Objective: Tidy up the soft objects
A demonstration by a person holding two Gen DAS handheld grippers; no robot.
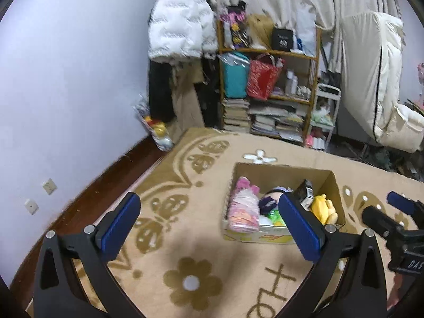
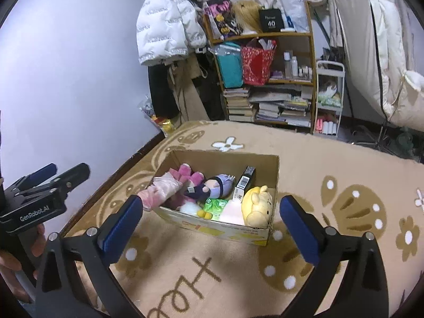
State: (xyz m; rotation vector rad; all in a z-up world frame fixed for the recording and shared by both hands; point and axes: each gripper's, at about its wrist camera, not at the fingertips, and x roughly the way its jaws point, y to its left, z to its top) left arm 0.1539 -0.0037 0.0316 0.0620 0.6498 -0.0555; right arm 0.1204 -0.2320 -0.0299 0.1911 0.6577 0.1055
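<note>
On the rug (image 2: pixel 331 159), soft toys — yellow plush (image 2: pixel 257 205), purple-haired doll (image 2: pixel 216 186), pink plush (image 2: pixel 189 175) — already lie in the cardboard box (image 2: pixel 274 180); left hand-held gripper (image 1: pixel 209 228) and right hand-held gripper (image 2: pixel 212 228) both spread apart, empty; nothing soft visible outside, so task judged nearly complete.

One box (image 2: pixel 274 175), three plush toys (image 2: pixel 257 205)

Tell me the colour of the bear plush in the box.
Yellow: the bear plush shows best in the right wrist view.
</note>
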